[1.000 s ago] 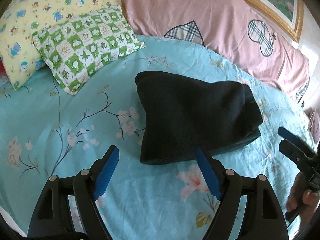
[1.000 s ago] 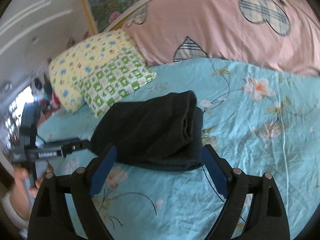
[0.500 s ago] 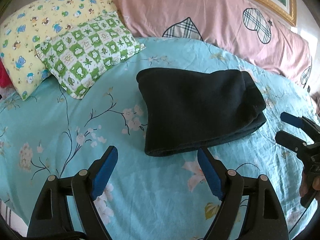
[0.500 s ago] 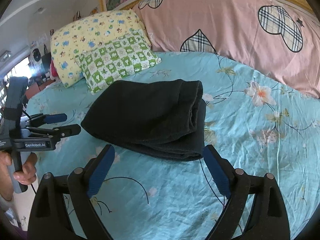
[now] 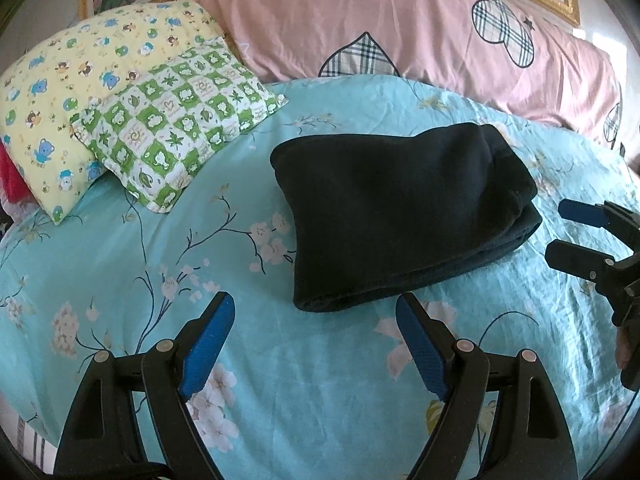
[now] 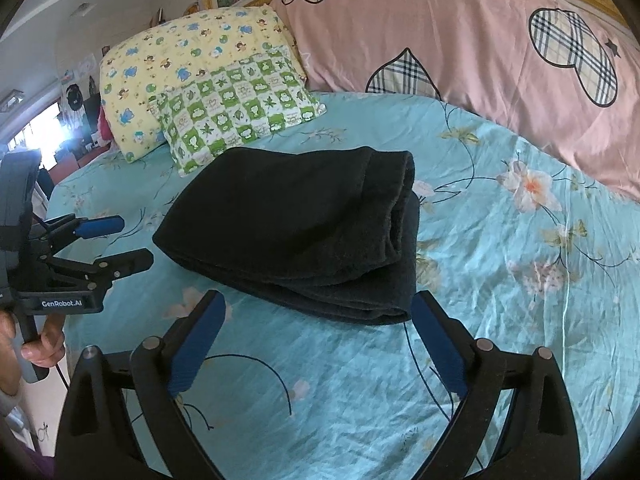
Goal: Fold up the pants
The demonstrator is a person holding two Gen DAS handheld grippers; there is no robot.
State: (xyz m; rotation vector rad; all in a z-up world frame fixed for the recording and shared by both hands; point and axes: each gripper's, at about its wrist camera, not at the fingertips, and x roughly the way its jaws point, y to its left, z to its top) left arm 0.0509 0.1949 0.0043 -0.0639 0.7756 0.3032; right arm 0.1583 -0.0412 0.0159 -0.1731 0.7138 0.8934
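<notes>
Left hand-held gripper (image 5: 316,330): nearest in its own view, jaws spread wide, gripping nothing, hovering over bare sheet just short of the near edge of the pants. Right hand-held gripper (image 6: 318,322): likewise released and empty, fingers apart on either side of the bundle's near corner but not touching it. Each tool also shows in the other's view, off to the side, clear of the cloth.

Black pants (image 5: 400,220): lying mid-bed on the turquoise floral bedsheet (image 5: 320,380), folded into a compact rectangle of several layers. The stacked edges show at the right end in the right wrist view (image 6: 396,236); the left end is a rounded fold. Judgement: the fold looks finished, and both tools stand off so as not to drag the layers.

Farther left: green checked pillow (image 5: 176,120) resting on a yellow cartoon pillow (image 5: 80,80), well clear of the pants, leaving room to work.

Farthest: pink quilt with plaid hearts (image 5: 420,32) banked along the bed's far side.
</notes>
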